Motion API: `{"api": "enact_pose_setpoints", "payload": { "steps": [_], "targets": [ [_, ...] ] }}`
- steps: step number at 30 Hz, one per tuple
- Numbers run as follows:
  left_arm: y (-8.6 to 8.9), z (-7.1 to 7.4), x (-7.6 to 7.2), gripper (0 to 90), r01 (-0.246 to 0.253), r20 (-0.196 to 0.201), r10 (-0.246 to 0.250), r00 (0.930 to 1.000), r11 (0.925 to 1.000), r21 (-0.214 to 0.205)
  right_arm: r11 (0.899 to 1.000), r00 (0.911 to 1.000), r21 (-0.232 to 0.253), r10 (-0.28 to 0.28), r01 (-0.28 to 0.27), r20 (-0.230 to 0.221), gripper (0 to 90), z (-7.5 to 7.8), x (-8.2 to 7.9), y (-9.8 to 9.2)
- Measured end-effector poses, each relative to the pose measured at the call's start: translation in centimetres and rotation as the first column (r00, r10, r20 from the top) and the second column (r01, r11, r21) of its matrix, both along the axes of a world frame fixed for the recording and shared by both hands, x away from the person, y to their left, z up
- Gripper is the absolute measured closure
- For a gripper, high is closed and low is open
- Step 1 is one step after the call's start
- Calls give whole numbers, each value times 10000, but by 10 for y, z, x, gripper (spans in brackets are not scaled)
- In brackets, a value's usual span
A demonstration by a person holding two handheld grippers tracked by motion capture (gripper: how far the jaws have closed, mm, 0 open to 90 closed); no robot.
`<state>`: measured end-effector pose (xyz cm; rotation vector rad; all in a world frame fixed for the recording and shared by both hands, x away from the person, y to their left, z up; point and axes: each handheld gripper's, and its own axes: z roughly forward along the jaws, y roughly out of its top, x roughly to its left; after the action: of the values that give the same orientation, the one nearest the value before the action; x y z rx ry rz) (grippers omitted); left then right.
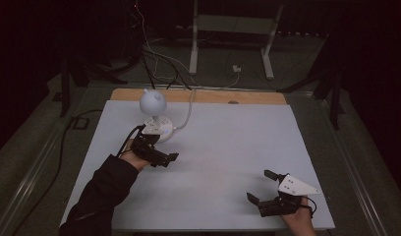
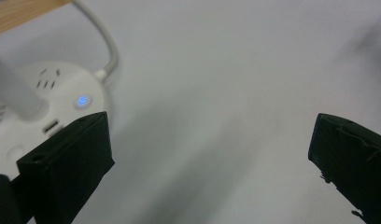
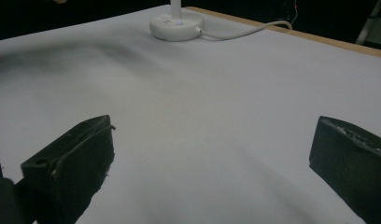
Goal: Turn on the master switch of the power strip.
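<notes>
A white desk lamp stands at the back left of the white sheet (image 1: 223, 142), with a globe head (image 1: 153, 102) over a round base (image 1: 160, 132). My left gripper (image 1: 166, 160) is open just in front of that base, with nothing between its jaws. In the left gripper view the base (image 2: 48, 93) lies beside the left jaw, a small blue light (image 2: 82, 100) glowing on it, and the gripper (image 2: 212, 140) is over bare sheet. My right gripper (image 1: 258, 185) rests open near the front right. From the right gripper (image 3: 212, 140), the lamp base (image 3: 175, 25) is far off.
The lamp's white cable (image 1: 189, 110) runs from the base over the table's wooden back edge (image 1: 213, 96). A metal frame (image 1: 233, 29) and loose cables (image 1: 154, 54) are on the dark floor behind the table.
</notes>
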<state>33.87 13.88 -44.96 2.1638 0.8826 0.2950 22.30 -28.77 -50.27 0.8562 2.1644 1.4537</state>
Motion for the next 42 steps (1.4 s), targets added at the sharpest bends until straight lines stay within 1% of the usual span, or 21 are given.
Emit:
{"api": "enact_pose_setpoints", "payload": {
  "steps": [2, 7, 10, 13, 15, 18, 20, 22, 23, 26, 28, 29, 30, 31, 32, 34, 36, 40, 42],
  "targets": [
    [4, -2, -5, 2, 68, -68, -69, 10000, 9999, -84, 10000, 10000, -4, -5, 5, -7, 1, 0, 0, 0],
    [10, -7, -20, 2, 102, -16, -102, 9999, 9999, -98, 10000, 10000, -27, 2, -2, -34, 1, 0, 0, 0],
    [12, -10, -28, 2, 175, 23, -175, 9998, 9998, -25, 10000, 10000, -44, -10, 10, -23, 1, 0, 0, 1],
    [14, -13, -36, 3, 135, 51, -135, 9999, 9999, -77, 10000, 10000, -46, -18, 17, -11, 1, 0, 0, 1],
    [16, -15, -40, 3, -33, 104, 33, 9999, 10000, 0, 10000, 10000, -72, -19, 19, -14, 1, 0, 0, 1],
    [20, -20, -46, 3, -148, 65, 149, 9999, 9998, -117, 10000, 10000, -67, -9, 9, -13, 1, 0, -1, 1],
    [21, -24, -51, 3, -190, 87, 190, 9998, 9998, -32, 10000, 10000, -62, -12, 12, -9, 1, 0, -1, 1],
    [22, -29, -55, 3, -149, 19, 148, 9999, 9999, 48, 10000, 10000, -71, -8, 7, -19, 1, 0, 0, 1],
    [22, -32, -57, 3, -119, 11, 119, 9999, 9998, 164, 10000, 10000, -67, -12, 12, -31, 1, 0, 0, 1],
    [25, -38, -62, 3, -173, -169, 176, 9997, 9997, 166, 10000, 10000, -77, 12, -12, -15, 1, 0, -1, 2],
    [27, -43, -66, 3, -263, -62, 266, 9996, 9988, 414, 10000, 10000, -83, 5, -5, -19, 1, 0, -1, 1],
    [29, -46, -67, 3, -260, -85, 264, 9996, 9988, 417, 10000, 10000, -90, 10, -10, -25, 1, 0, -1, 1],
    [31, -49, -69, 3, -292, -182, 298, 9994, 9991, 299, 10000, 10000, -87, 14, -14, -26, 1, -1, -1, 1],
    [33, -52, -71, 3, -294, -118, 297, 9995, 9993, 232, 10000, 10000, -81, 15, -15, -26, 1, -1, -1, 1],
    [35, -54, -73, 3, -310, 43, 309, 9995, 9990, 322, 10000, 10000, -80, 6, -6, -33, 1, -1, 0, 1],
    [38, -59, -76, 2, -245, -20, 246, 9997, 9989, 388, 10000, 10000, -80, 0, -1, -70, 1, -1, 0, 1],
    [43, -63, -81, 3, -361, 141, 356, 9993, 9985, 402, 10000, 10000, -90, 14, -14, -81, 1, -1, -1, 1],
    [53, -67, -89, 3, -711, 341, 702, 9970, 9971, 274, 9999, 9999, -117, 10, -11, -121, 1, -2, 0, 1],
    [57, -68, -93, 3, -776, 398, 773, 9962, 9970, 72, 9999, 9999, -114, 21, -22, -116, 1, -2, 0, 1]
  ]
}}
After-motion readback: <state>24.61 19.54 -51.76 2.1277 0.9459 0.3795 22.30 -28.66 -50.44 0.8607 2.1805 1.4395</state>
